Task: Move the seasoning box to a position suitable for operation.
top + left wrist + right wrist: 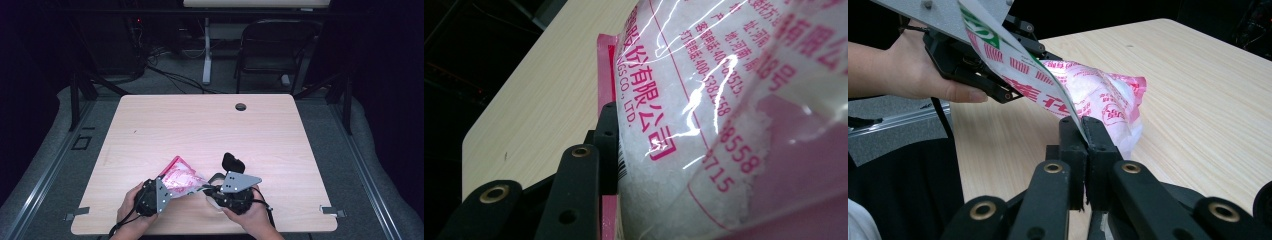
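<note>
A clear plastic bag (180, 179) with pink print and white grains inside is held just above the near part of the wooden table (200, 125). My left gripper (169, 190) is shut on the bag's near left end. In the left gripper view one black finger (606, 142) presses against the bulging bag (724, 100). My right gripper (1085, 131) is shut on a thin flat edge of the bag (1098, 95), which runs up between its two pads. In the high view the right gripper (207, 190) sits just right of the bag. The left gripper (1020, 70) holds the bag's far end in the right gripper view.
A small round cable hole (240, 106) lies near the table's far edge. A dark chair (272, 50) and a white desk leg (206, 50) stand beyond the table. Cables run across the floor behind. The table's near edge is just under both hands.
</note>
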### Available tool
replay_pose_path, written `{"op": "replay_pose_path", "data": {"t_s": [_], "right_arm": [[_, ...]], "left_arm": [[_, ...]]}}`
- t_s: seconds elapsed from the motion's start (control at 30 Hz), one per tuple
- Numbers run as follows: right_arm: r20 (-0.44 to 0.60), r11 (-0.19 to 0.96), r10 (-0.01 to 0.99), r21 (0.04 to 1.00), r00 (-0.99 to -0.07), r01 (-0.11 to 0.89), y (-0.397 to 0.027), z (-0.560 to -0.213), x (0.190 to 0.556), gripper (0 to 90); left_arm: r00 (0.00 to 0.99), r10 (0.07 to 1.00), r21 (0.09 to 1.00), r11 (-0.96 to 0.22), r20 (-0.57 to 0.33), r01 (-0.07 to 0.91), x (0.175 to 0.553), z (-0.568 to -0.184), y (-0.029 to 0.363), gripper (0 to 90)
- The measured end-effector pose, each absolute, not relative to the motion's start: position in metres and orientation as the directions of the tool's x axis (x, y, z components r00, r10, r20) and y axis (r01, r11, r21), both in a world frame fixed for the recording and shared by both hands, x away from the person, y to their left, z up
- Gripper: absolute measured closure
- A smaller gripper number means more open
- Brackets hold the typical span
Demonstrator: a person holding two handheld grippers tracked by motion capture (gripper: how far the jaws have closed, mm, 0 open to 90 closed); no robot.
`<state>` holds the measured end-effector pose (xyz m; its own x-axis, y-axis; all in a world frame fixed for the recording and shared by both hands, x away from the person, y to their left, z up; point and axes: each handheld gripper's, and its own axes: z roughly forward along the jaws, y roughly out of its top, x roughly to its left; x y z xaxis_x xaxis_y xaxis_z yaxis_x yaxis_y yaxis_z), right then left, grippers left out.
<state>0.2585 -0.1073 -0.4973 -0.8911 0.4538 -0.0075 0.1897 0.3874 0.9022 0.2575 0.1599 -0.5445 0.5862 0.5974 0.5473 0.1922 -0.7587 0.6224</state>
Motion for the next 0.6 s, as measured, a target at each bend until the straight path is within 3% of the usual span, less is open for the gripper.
{"op": "replay_pose_path", "data": {"t_s": [0.6], "right_arm": [[0.03, 0.331, 0.512, 0.915, -0.858, 0.23, -0.13, -0.494, 0.258, 90.0]], "left_arm": [[0.578, 0.524, 0.584, -0.806, 0.625, 0.099, 0.271, -0.535, 0.135, 65.3]]}}
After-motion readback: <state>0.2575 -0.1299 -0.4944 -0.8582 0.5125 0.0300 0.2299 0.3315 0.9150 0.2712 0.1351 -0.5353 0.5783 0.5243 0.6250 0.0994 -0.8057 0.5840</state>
